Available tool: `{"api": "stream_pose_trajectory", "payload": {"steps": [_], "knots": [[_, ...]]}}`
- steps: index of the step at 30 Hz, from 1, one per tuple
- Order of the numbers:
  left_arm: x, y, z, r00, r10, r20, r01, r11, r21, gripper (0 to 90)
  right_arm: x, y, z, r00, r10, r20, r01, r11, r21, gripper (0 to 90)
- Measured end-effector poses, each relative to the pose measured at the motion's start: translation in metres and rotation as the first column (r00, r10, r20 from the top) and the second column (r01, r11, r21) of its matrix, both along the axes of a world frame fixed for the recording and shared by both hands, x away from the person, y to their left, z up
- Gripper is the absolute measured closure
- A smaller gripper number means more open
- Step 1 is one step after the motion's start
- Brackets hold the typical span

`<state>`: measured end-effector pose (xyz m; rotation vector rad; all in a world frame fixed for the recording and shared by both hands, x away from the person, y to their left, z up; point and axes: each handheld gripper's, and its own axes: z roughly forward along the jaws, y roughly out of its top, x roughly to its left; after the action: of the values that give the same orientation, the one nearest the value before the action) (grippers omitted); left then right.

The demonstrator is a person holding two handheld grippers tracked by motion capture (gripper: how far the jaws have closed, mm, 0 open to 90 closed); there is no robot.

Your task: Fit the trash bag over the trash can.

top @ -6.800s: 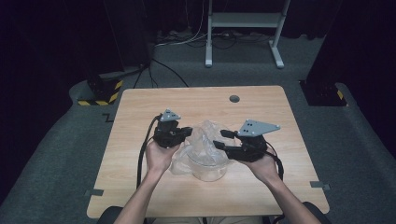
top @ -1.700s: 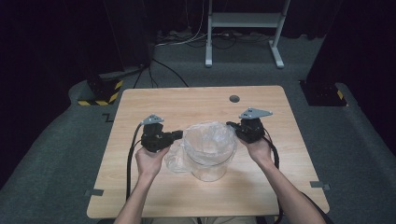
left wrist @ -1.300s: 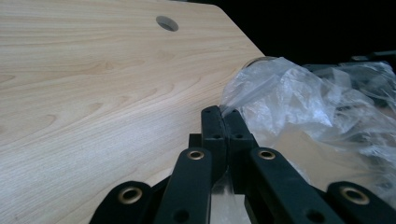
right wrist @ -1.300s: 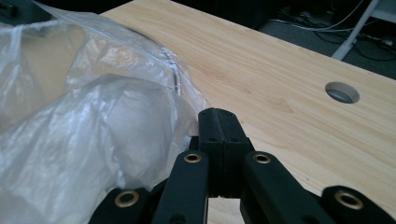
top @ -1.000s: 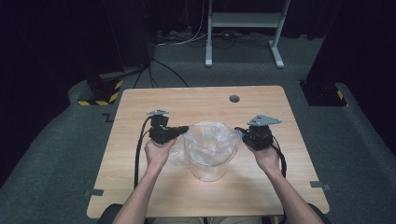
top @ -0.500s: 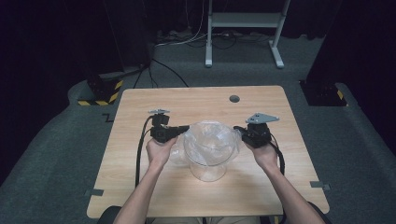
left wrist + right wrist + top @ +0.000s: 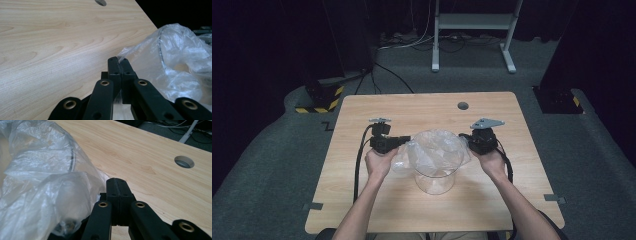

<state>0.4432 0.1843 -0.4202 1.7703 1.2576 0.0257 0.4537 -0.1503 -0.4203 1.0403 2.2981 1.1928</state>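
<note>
**Bag stretched over the clear container**

Since the earliest frame both grippers have drawn apart to opposite sides of the container, and the crumpled film between them now lies spread over its mouth; over the last half second little has shifted.

In the high view the left gripper [image 7: 401,141] sits left of centre and the right gripper [image 7: 465,140] right of centre, each in one hand. The thin, clear, crinkled plastic bag [image 7: 432,150] drapes over the wide rim of the clear, round, footed plastic container [image 7: 434,182], which stands at the middle of the frame, slightly below centre. The film is glossy, wrinkled and see-through, with a loose fold hanging at the container's left.

In the left gripper view the left gripper [image 7: 119,61] has its jaws pressed together, pinching an edge of the plastic bag [image 7: 175,57]. In the right gripper view the right gripper [image 7: 117,182] is likewise fully closed, with the bag [image 7: 50,192] bunched against its left side; whether film is caught between its jaws I cannot tell.

Everything rests on a pale wooden table [image 7: 422,107] with one round hole [image 7: 463,106] near its upper edge. Grey carpet and a white metal stand [image 7: 472,22] lie beyond, in a dark room.

Count: two grippers, one bag, one container, one table.
</note>
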Motion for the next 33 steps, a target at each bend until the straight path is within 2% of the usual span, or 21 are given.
{"api": "stream_pose_trajectory", "payload": {"steps": [5,11,13,18,22,28,33], "knots": [[-0.001,0.003,-0.005,0.9995,-0.007,-0.03,0.006,0.9998,-0.019,89.1,-0.002,0.001,-0.001,1.0,0.007,0.002,-0.007,1.0,-0.015,89.7],[-0.003,0.001,-0.007,0.9988,-0.021,-0.044,0.021,0.9998,0.004,88.6,-0.006,0.0,-0.003,1.0,0.009,-0.002,-0.009,1.0,-0.024,89.6],[-0.005,0.003,-0.003,0.9996,-0.006,-0.028,0.006,1.0,-0.002,80.8,-0.008,-0.001,-0.003,1.0,0.007,-0.007,-0.007,1.0,-0.014,84.7],[-0.007,0.009,0.006,0.9988,0.046,0.017,-0.046,0.9986,-0.026,57.9,-0.013,-0.008,0.003,0.9998,-0.014,0.015,0.014,1.0,0.021,72.1],[-0.008,0.009,0.011,0.9972,0.063,0.041,-0.061,0.9975,-0.035,46.8,-0.018,-0.015,0.006,0.9985,-0.047,0.027,0.046,0.998,0.041,64.2],[-0.017,0.014,0.014,0.9952,0.082,0.053,-0.079,0.9953,-0.055,39.1,-0.025,-0.028,0.009,0.9966,-0.078,0.029,0.075,0.995,0.069,60.4],[-0.02,0.02,0.013,0.9943,0.091,0.055,-0.086,0.9926,-0.086,38.5,-0.029,-0.033,0.008,0.9968,-0.078,0.018,0.076,0.994,0.074,56.7]]}}
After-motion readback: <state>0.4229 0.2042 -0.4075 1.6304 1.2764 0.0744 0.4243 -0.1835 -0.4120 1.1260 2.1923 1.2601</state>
